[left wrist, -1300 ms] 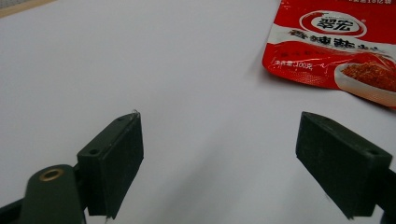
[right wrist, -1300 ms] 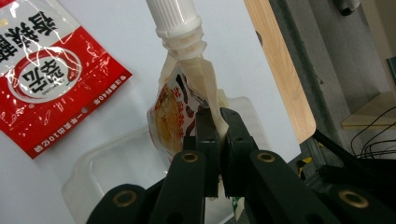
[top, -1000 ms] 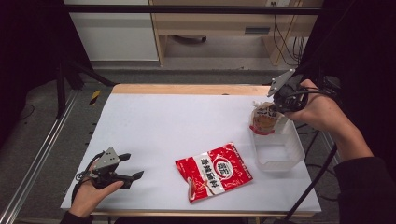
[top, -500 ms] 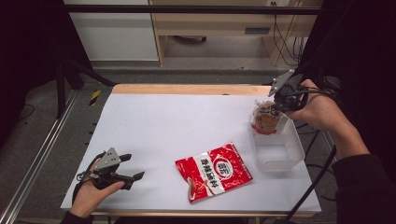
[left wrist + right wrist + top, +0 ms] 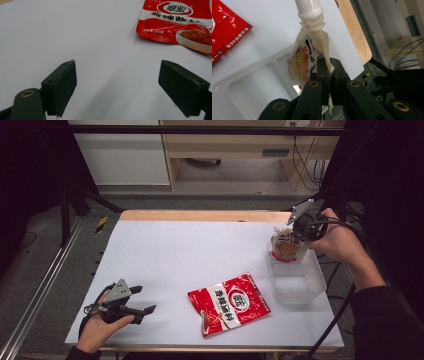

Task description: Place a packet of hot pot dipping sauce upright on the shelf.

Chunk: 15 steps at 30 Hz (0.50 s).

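Pouch (image 5: 286, 245) lower over tray (image 5: 296, 282); spout (image 5: 308, 7) perhaps capped.

A pale spouted pouch (image 5: 286, 246) with a white cap hangs over the clear tray's (image 5: 300, 292) far end.

You're working in a lab-style recording room, not a home. Your worktop (image 5: 200, 255) is a plain white sheet over a wooden board, ringed by black curtains (image 5: 30, 185) and a dark metal frame (image 5: 200, 130). Cables (image 5: 300, 165) hang behind pale wooden furniture (image 5: 225, 150), and an aluminium rail (image 5: 40, 290) runs along the grey floor (image 5: 60, 270).
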Each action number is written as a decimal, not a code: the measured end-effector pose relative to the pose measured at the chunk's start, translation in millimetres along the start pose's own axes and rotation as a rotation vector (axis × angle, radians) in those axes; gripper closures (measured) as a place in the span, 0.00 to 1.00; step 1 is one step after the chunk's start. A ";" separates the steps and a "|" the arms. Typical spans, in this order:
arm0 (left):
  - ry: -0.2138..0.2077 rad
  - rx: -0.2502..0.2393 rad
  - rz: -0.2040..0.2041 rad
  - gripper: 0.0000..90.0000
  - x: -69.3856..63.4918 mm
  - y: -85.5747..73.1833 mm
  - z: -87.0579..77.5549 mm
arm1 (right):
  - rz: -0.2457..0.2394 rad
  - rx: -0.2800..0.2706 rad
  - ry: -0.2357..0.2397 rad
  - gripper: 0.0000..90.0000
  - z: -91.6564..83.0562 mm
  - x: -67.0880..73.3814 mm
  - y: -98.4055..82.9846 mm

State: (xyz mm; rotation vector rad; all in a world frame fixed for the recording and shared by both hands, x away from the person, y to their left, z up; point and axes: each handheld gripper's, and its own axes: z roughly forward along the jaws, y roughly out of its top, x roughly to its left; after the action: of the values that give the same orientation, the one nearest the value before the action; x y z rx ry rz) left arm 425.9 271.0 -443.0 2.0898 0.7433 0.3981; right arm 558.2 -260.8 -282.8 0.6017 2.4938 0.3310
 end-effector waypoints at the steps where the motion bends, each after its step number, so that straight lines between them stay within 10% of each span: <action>1: -0.001 0.001 0.002 0.17 -0.2 0.1 0.2 | -0.003 0.000 -0.005 0.98 1.0 -0.4 -0.5; 15: -0.007 0.007 0.009 0.17 -2.8 0.1 2.4 | 0.003 0.002 0.026 0.98 11.8 5.7 -6.3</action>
State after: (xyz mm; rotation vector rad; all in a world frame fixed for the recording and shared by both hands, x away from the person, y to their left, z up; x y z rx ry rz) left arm 425.1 267.7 -444.3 2.1005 0.7327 0.3935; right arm 558.4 -262.3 -297.2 0.6062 2.5187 0.3395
